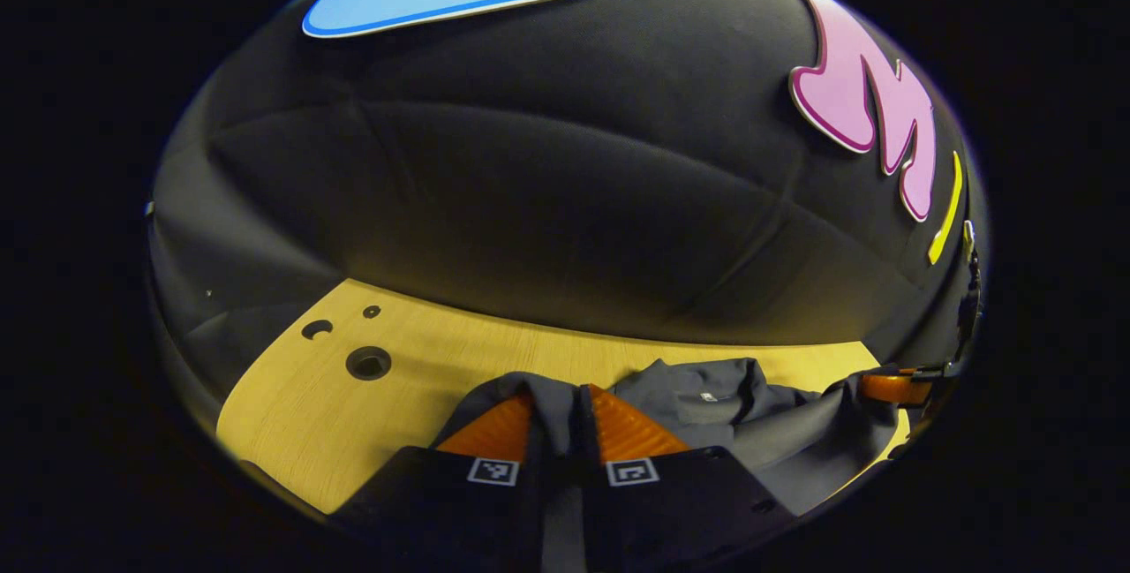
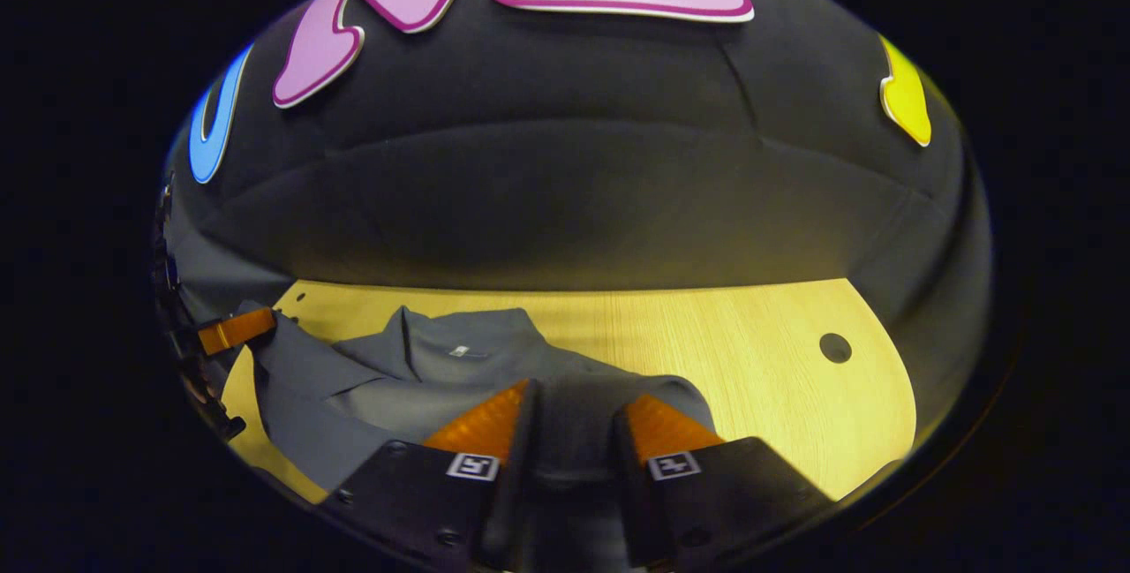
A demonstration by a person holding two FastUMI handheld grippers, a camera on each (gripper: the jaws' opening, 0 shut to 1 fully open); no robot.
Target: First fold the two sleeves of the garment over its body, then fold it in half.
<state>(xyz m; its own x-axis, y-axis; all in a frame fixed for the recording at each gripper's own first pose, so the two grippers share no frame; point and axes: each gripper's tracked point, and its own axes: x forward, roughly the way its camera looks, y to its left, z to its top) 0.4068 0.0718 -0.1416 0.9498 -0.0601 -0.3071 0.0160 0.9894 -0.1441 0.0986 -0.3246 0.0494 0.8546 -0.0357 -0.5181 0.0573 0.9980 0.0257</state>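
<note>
The shirt [image 2: 415, 379] lies on the worktop [image 2: 750, 361], each hand-held gripper [image 1: 562, 418] [image 2: 574, 418] pinching its cloth, folding seemingly unfinished.

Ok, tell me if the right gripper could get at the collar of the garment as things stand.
Probably not yet: the right gripper is shut on a fold of the garment. The collar lies open ahead on the table, nothing covering it, so it would have to let go first.

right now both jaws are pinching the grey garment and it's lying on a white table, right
Not quite: the table is light wood, not white, as the right gripper view shows. The rest holds: the left gripper and right gripper each pinch the grey garment.
</note>
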